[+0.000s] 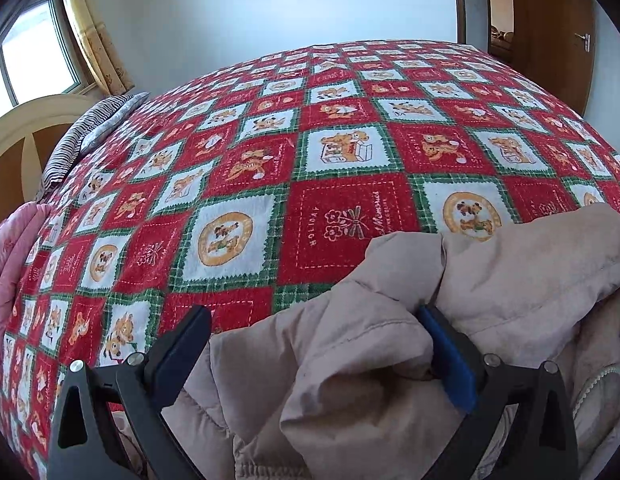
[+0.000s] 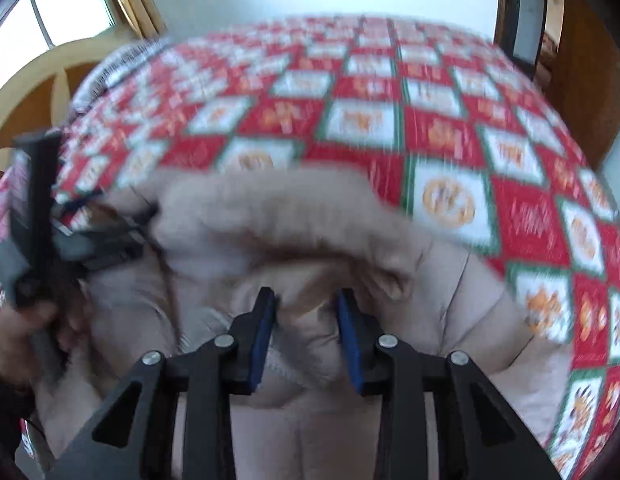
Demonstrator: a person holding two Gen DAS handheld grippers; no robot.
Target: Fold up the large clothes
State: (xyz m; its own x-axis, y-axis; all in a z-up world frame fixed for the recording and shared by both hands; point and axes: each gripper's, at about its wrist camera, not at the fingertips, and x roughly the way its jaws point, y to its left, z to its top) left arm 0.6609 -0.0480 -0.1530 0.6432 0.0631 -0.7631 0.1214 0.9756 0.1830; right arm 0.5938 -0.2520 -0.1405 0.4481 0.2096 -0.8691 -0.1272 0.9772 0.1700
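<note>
Here we pinch the beige padded jacket (image 2: 310, 360) narrowly in our right gripper (image 2: 306, 304), while the left gripper (image 1: 310, 328) gapes wide astride its fold at six o'clock on the bed (image 1: 270, 160), ready to fold.

A red, white and green checked bedspread (image 1: 329, 152) with bear prints is covering the bed and serving as the landmark. At its far left corner a striped pillow (image 1: 90, 132) is lying, and behind that a curved cream and wood headboard (image 1: 26, 136) is rising. Above the headboard a window (image 1: 34, 52) is letting in daylight, with a yellow curtain (image 1: 96, 40) hanging beside it. Off the bedspread's near left edge, pink fabric (image 1: 10, 264) is lying. Beyond its far right corner a brown wooden door (image 1: 549, 40) is standing open against a white wall (image 1: 270, 12).
</note>
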